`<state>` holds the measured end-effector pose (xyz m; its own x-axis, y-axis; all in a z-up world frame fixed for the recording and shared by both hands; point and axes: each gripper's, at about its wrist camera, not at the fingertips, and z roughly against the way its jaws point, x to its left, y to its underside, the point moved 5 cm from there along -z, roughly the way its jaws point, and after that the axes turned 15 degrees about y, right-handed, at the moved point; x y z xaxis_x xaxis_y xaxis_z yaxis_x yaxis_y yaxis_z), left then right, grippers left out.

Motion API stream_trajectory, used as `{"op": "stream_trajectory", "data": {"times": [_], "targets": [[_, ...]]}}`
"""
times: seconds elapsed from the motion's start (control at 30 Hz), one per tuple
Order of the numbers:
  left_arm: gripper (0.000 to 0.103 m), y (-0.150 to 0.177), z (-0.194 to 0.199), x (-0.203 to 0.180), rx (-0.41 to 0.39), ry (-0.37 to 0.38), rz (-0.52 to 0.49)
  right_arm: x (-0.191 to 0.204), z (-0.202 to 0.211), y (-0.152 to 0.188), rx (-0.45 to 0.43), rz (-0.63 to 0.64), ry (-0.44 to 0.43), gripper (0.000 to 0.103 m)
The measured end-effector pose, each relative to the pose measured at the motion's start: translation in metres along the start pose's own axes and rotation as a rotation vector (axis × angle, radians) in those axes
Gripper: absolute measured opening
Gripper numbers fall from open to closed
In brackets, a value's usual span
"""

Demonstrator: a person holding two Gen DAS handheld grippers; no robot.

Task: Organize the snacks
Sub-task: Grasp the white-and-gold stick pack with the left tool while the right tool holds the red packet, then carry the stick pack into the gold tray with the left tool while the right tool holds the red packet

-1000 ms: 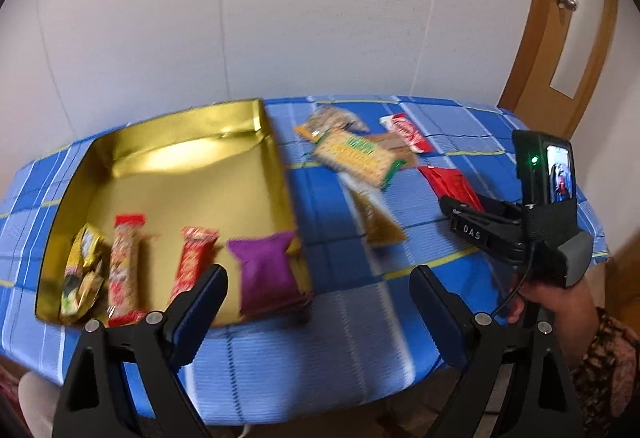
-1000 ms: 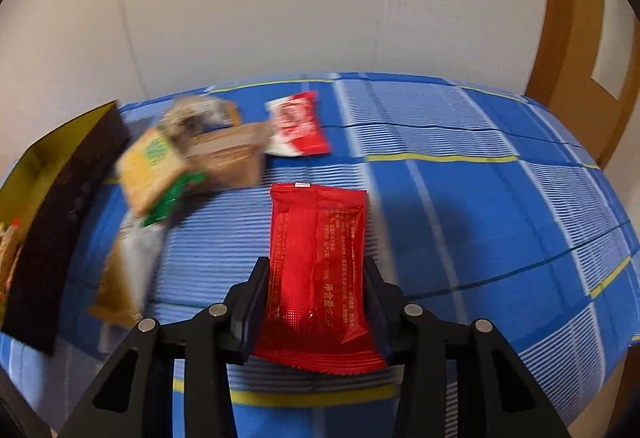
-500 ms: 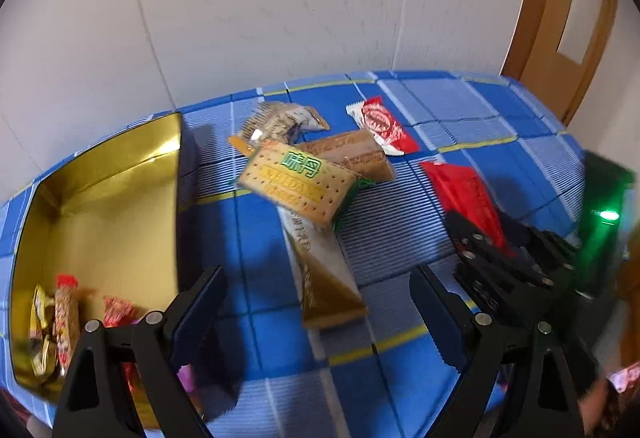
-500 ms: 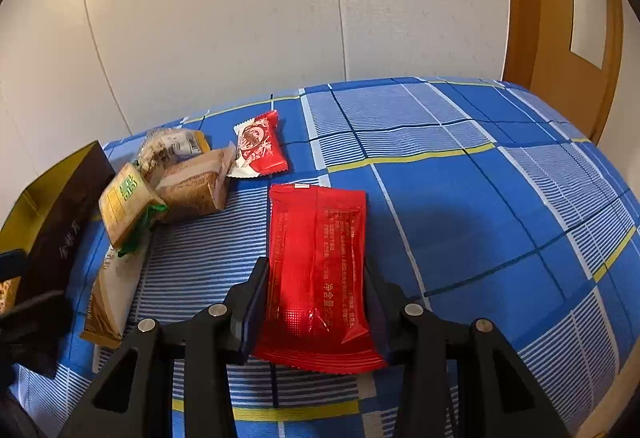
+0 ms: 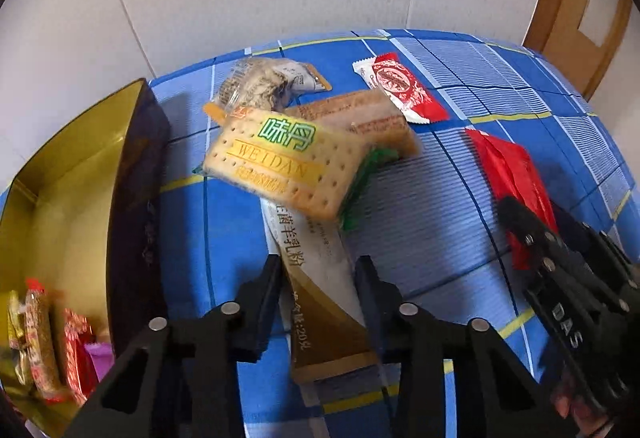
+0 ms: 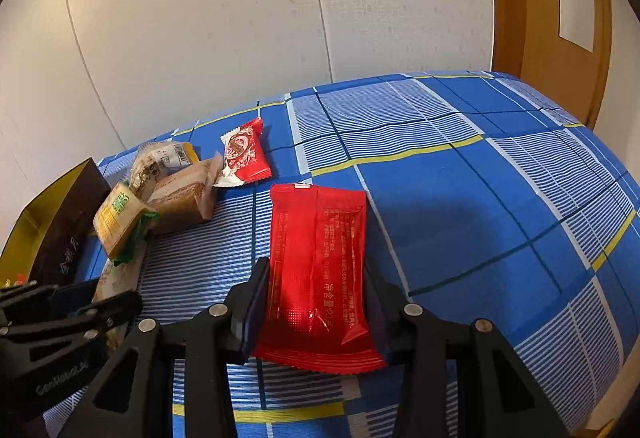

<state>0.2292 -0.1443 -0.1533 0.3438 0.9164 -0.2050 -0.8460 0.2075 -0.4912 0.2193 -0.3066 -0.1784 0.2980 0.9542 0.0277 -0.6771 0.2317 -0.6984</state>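
Blue plaid cloth covers bench [image 5: 460,222], white wall behind.

Left wrist view: left tool [image 5: 318,294] has come away from gold tin [image 5: 76,173] to loose pile right of it; jaws just closing, now clamped on brown-and-white sachet [image 5: 320,278], whose far end lies under cracker pack [image 5: 280,167]. Likely next item for tin. Tool tilts steeply down.

Right wrist view: right tool [image 6: 316,302] unmoved, clamped on red packet [image 6: 318,250], well right of tin [image 6: 60,222], angled down toward bench.

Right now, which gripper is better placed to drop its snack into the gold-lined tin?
Left. The left gripper, its jaws just closed around the long white-and-gold sachet, sits beside the gold-lined tin. The right gripper grips the flat red foil packet farther from it.
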Motion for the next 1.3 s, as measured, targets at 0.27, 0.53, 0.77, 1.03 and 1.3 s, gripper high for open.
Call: {"op": "stream_trajectory", "data": {"times": [0.27,0.53,0.77,1.03,1.3], "targets": [[0.033,0.028,0.024,-0.009,-0.022,0.111,0.05,0.0,0.001,0.0,-0.002,0.0,0.002,0.044],[0.042,0.026,0.012,-0.011,-0.014,0.063,0.021,0.001,0.002,0.0,-0.007,0.007,0.008,0.044],[0.027,0.031,0.022,-0.017,-0.028,0.145,0.017,0.0,0.002,0.0,-0.01,0.006,0.007,0.044],[0.026,0.042,0.046,-0.02,-0.056,0.218,0.037,0.001,0.002,0.001,-0.019,0.019,0.017,0.044],[0.024,0.055,0.066,-0.016,-0.064,0.282,0.069,0.002,0.003,0.001,-0.027,0.026,0.027,0.044]]}}
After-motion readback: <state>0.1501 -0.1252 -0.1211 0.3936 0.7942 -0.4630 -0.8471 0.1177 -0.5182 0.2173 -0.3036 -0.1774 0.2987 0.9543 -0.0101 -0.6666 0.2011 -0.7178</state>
